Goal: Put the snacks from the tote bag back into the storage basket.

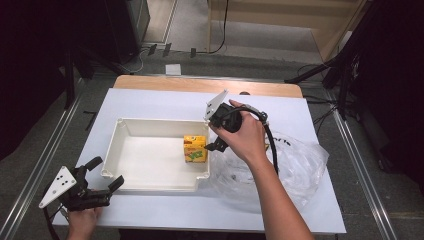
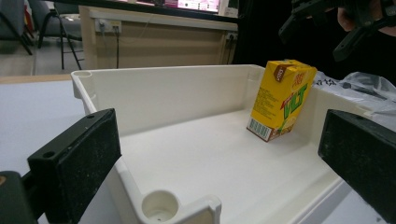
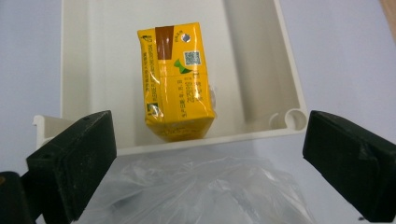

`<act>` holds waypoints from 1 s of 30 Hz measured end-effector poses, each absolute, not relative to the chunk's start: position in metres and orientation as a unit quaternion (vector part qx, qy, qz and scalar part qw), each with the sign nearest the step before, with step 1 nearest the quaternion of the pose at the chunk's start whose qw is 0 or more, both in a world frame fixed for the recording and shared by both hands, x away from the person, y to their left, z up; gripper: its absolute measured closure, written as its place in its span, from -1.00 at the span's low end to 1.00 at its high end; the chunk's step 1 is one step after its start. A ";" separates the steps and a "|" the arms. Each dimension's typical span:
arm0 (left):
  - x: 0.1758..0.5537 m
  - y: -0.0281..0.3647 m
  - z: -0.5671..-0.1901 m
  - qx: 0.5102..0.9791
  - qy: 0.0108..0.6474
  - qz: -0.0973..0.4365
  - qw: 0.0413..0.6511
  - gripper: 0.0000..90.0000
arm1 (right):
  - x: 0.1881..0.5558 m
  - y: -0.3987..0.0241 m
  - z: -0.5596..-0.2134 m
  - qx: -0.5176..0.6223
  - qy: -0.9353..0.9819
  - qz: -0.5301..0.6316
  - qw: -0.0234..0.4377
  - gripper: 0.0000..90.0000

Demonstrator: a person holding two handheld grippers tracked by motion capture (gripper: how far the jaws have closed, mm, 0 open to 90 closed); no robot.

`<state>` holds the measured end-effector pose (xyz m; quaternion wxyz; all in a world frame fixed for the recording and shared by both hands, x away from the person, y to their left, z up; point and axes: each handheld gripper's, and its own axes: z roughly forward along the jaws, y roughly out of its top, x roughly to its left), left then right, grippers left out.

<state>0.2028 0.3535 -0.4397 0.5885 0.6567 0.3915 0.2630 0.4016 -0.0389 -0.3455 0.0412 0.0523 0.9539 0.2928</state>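
Note:
A yellow drink carton [image 1: 195,149] stands tilted inside the white tray [image 1: 120,145], leaning on its right wall. My right gripper [image 1: 214,144] hovers just right of the carton, jaws open and empty. In the right gripper view the carton [image 3: 177,74] lies ahead beyond the open right gripper [image 3: 208,128], inside the tray [image 3: 261,70]. My left gripper [image 1: 106,172] rests open at the tray's near left corner. In the left gripper view the open left gripper [image 2: 217,126] frames the tray [image 2: 177,98] and the carton [image 2: 280,98], with the right gripper [image 2: 345,23] above.
A crumpled clear plastic bag [image 1: 290,170] lies right of the tray, under my right forearm, and it shows below the jaws as the bag [image 3: 196,191]. The white table cover [image 1: 150,100] ends at a wooden strip at the back. Dark stands flank the table.

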 end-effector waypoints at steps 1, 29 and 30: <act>0.203 0.353 -0.440 0.656 0.391 0.263 0.589 -1.00 | 0.401 -0.041 -0.346 0.052 0.953 0.295 0.043 -0.94; 0.202 0.353 -0.440 0.656 0.391 0.264 0.589 -1.00 | 0.388 -0.114 -0.358 0.111 0.932 0.341 0.060 -1.00; 0.203 0.353 -0.440 0.656 0.391 0.264 0.589 -1.00 | 0.387 -0.116 -0.359 0.115 0.931 0.341 0.061 -1.00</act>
